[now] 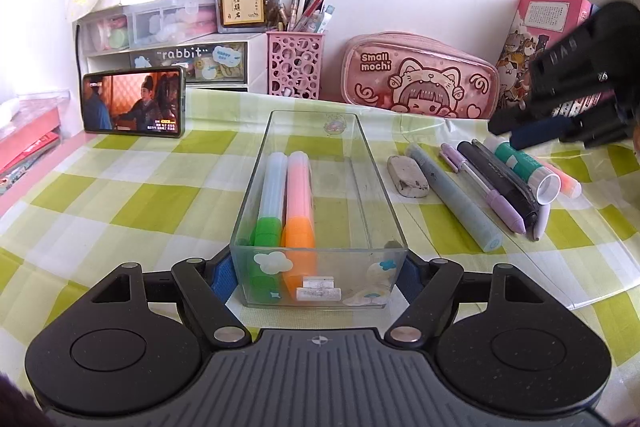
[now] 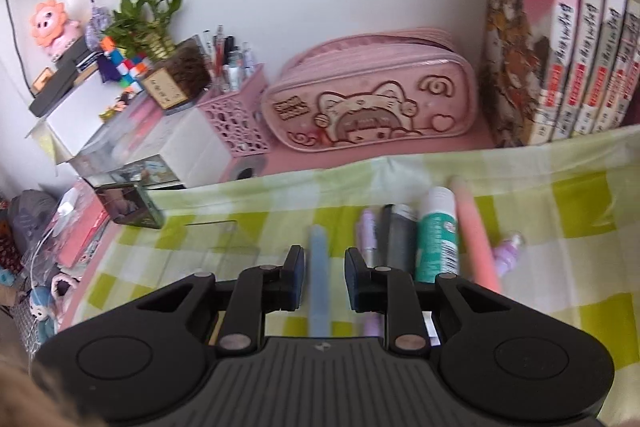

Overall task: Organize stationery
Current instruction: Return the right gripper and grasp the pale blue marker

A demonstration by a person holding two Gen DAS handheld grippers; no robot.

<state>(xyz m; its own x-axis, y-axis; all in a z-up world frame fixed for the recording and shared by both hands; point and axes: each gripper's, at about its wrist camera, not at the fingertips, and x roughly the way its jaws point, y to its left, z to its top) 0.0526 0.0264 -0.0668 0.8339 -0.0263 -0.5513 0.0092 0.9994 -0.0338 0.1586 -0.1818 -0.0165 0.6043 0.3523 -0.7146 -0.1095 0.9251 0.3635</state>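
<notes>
Clear rectangular plastic tray sits on the green-checked desk, pinched at its near end by the left hand-held gripper; two highlighters lie inside. Right hand-held gripper hovers with jaws apart, straddling a pale blue marker without touching.

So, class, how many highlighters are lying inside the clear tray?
2. A green-capped highlighter lies along the left side of the clear tray, and an orange-capped highlighter lies touching it on the right. Nothing seems hidden.
</notes>
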